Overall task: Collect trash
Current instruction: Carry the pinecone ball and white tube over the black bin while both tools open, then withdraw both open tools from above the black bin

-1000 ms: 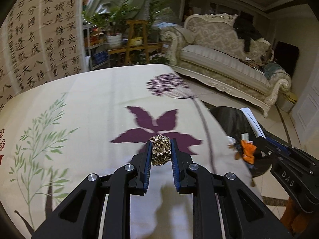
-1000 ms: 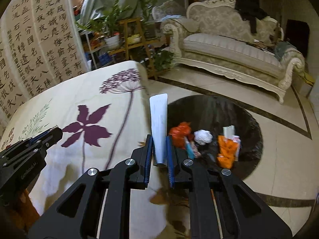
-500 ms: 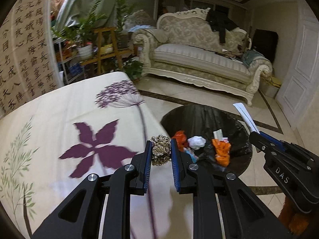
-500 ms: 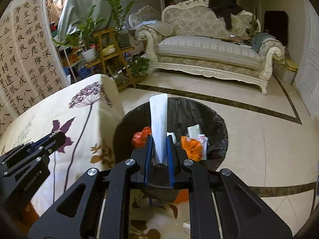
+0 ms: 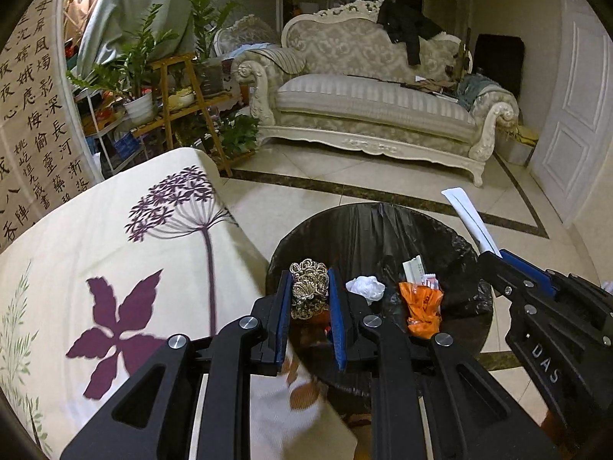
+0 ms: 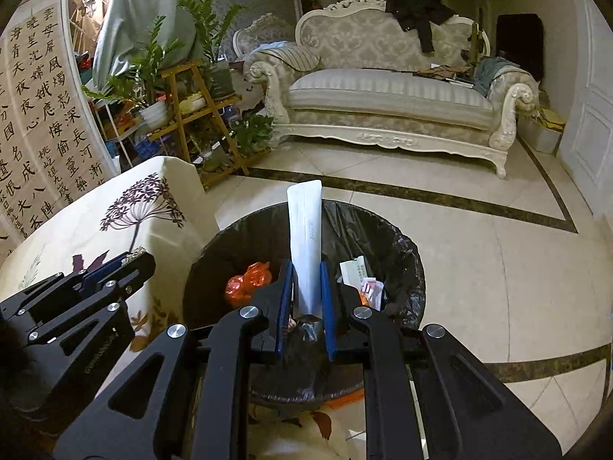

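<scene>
Step in hand: carry-to-bin, w/ both loads nearly at drop point. The left gripper (image 5: 309, 299) has its jaws pinching a crumpled gold foil wrapper ball (image 5: 308, 290), which sits between the blue pads near their tips. It hangs just past the right edge of the worktop, draped in a cream cloth with purple flower print (image 5: 115, 245), and over the near-left rim of the round bin lined with a black plastic bag (image 5: 367, 226).

The right gripper (image 6: 305, 299) has its jaws clamped on the lower end of a flat white squeezed-out tube (image 6: 305, 237), which sticks up and forward over the bin mouth.

Already in the bin: a white crumpled tissue (image 5: 366, 287), an orange plastic wrapper (image 5: 421, 303), a small white paper packet (image 5: 414, 268), plus a red-orange bag scrap (image 6: 247, 281) on the left side.

Next move, as I judge it: 2 releases. Left needs a bit more travel toward bin centre so the foil ball clears the rim and the cloth edge, then spread jaws. Right looks well placed already; tube is long, so tip it down or let go low, else it could catch the liner rim or lean out. Foil is light and may cling to a pad, so open wide.
</scene>
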`<state>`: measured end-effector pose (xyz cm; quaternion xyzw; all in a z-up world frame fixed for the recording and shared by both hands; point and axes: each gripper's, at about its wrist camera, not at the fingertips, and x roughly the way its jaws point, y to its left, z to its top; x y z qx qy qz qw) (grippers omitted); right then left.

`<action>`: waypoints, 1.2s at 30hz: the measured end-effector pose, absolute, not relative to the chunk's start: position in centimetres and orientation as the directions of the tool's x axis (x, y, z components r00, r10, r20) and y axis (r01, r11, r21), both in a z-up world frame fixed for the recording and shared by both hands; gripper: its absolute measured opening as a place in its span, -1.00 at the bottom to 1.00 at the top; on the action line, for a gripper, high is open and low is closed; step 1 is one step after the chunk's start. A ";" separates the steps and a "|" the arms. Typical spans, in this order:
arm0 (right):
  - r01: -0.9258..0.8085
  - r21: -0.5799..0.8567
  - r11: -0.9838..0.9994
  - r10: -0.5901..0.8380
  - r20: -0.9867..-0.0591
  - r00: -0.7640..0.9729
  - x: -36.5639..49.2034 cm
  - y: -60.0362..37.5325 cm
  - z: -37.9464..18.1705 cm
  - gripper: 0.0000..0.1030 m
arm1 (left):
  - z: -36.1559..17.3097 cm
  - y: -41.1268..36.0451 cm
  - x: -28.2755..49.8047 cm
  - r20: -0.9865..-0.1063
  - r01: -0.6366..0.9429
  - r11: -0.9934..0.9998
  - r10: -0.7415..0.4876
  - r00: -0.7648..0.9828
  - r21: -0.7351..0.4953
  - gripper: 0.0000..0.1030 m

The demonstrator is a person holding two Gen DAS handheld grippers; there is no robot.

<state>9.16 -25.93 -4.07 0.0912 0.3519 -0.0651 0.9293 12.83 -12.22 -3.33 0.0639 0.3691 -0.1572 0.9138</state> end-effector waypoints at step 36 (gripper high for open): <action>0.275 0.121 0.954 -0.120 -0.685 0.719 10.0 -28.5 -5.6 0.12 | -3.4 -12.2 14.5 -0.681 0.281 0.960 -0.205 0.703 0.000 0.49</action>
